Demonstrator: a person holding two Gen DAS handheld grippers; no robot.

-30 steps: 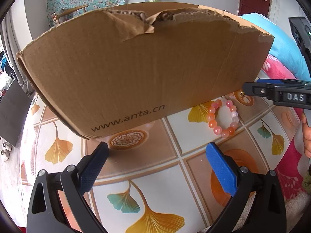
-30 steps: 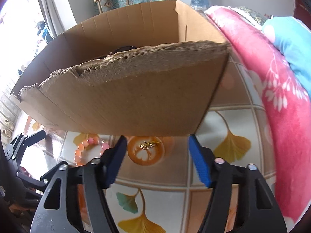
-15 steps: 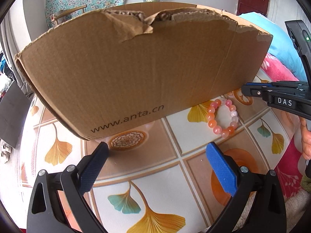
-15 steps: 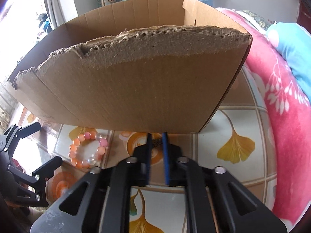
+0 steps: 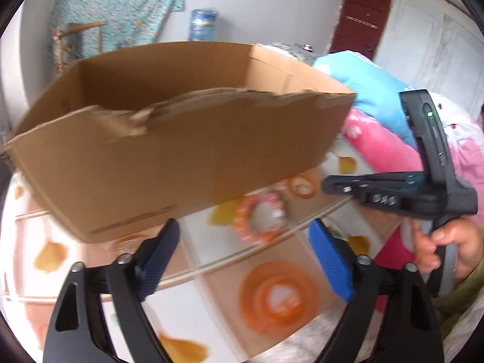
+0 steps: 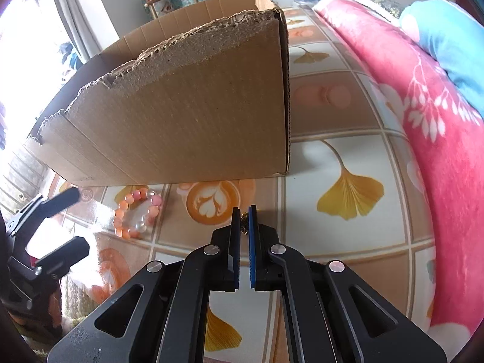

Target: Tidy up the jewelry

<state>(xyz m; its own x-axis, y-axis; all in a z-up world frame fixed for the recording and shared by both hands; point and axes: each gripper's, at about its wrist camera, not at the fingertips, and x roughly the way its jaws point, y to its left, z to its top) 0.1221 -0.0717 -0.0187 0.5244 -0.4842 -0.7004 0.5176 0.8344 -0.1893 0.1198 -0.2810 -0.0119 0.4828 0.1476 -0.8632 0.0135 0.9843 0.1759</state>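
One torn cardboard box [image 6: 193,112] stands on the patterned counter [image 6: 332,157], with one pink and orange bead bracelet [image 6: 136,211] lying on the counter just in front of it. The right gripper [image 6: 244,211] has its fingers pressed almost together on one small gold piece of jewelry [image 6: 243,223], just off the counter near the latte-art print. The left gripper [image 5: 245,239] has nothing between its fingers, which have just been closing yet stand wide apart over the counter near the bracelet.
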